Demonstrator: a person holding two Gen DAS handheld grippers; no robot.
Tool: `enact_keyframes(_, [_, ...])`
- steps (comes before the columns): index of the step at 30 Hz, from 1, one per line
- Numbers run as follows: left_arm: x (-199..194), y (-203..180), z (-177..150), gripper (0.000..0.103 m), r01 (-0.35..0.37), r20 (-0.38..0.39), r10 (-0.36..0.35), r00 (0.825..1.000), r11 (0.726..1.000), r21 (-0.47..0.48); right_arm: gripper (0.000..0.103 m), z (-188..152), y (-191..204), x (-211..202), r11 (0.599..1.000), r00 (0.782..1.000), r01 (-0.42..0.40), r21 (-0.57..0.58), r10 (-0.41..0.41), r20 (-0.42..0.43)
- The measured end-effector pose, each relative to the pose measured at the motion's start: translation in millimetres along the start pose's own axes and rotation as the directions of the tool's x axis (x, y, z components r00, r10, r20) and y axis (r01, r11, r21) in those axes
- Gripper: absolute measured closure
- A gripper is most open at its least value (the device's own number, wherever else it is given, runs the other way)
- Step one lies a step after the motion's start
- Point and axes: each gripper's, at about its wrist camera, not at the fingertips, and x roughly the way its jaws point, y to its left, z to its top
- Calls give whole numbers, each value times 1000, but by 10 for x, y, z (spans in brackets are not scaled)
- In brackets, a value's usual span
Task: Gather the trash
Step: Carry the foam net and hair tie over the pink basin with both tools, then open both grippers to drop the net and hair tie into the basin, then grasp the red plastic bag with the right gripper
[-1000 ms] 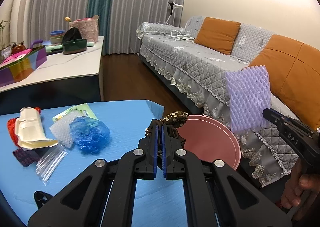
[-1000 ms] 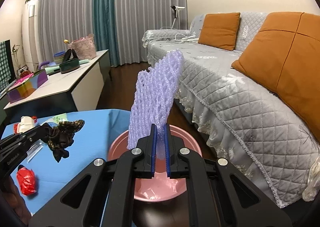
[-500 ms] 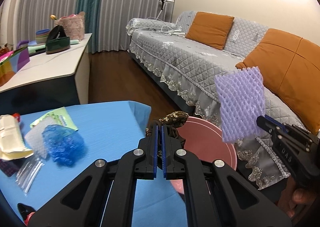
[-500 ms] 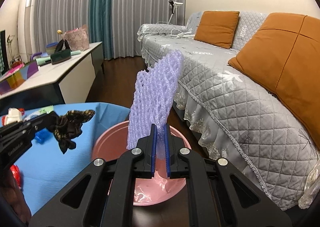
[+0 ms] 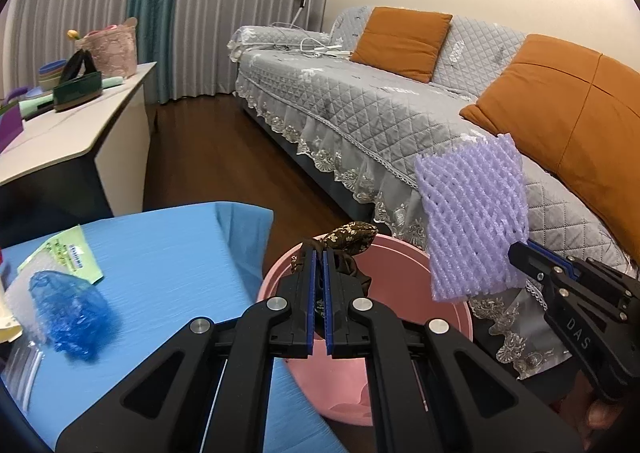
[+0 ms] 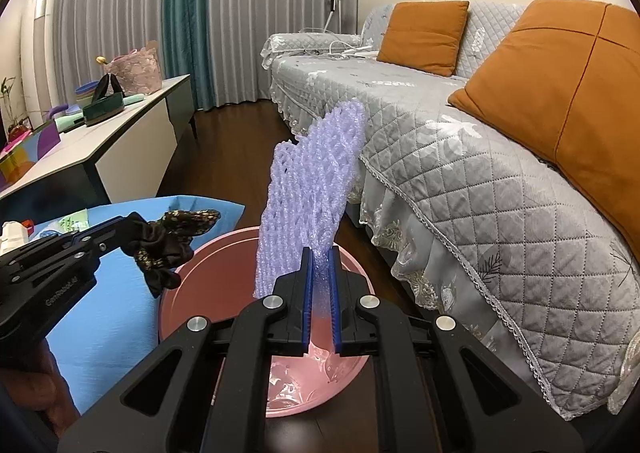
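My left gripper [image 5: 319, 253] is shut on a dark brown patterned cloth scrap [image 5: 352, 237] and holds it over the near rim of the pink basin [image 5: 400, 293]. It also shows in the right wrist view [image 6: 124, 227], with the scrap [image 6: 172, 241] hanging at the basin's left rim. My right gripper [image 6: 320, 257] is shut on a purple foam net [image 6: 312, 189] and holds it upright above the pink basin [image 6: 216, 285]. The net also shows in the left wrist view [image 5: 472, 213]. Some clear plastic lies in the basin's bottom.
A blue-covered table [image 5: 160, 253] at the left carries a blue plastic wad [image 5: 68, 305], a green packet [image 5: 68, 253] and other wrappers. A grey quilted sofa [image 5: 400, 113] with orange cushions stands right of the basin. A white cabinet [image 5: 80, 125] stands behind the table.
Both grippers have moved toward the pink basin. The cloth scrap has gone from over the table's edge to over the basin's rim. The foam net has come lower and closer over the basin.
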Motion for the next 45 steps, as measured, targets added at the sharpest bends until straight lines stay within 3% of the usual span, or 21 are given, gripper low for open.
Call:
enact_keyframes(6, [92, -31, 38, 96, 21, -33, -21, 999, 1000, 3, 89, 14, -28, 41, 999, 1000, 30, 14, -30, -6])
enact_keyframes(10, [27, 11, 58, 76, 10, -29, -10, 1000, 1000, -9, 60, 30, -45, 38, 999, 999, 39, 35, -39, -7])
enact_keyframes(18, [-313, 120, 103, 73, -20, 5, 20, 1000, 1000, -16, 59, 90, 52, -86, 999, 999, 30, 32, -31, 21])
enact_keyframes(21, [-485, 189, 114, 63, -40, 19, 40, 999, 999, -24, 59, 115, 92, -154, 999, 1000, 4, 49, -5, 26])
enact_keyframes(27, [-863, 367, 93, 51, -82, 39, 83, 996, 996, -37, 38, 142, 268, -333, 998, 998, -44, 38, 42, 53])
enact_keyframes(29, [-1013, 441, 74, 44, -97, 47, 99, 994, 994, -44, 24, 150, 337, -403, 998, 996, -63, 31, 61, 66])
enact_keyframes(31, [-1129, 510, 60, 40, -108, 52, 110, 993, 993, -51, 19, 151, 424, -492, 995, 993, -93, 25, 91, 82])
enact_keyframes(39, [-1665, 763, -52, 27, -167, 113, 176, 978, 983, -81, 19, 86, 728, -744, 979, 971, -198, 47, 190, 143])
enact_keyframes(45, [-2064, 973, -177, 27, -253, 177, 264, 948, 964, -82, 28, 44, 973, -858, 966, 957, -256, 32, 249, 146])
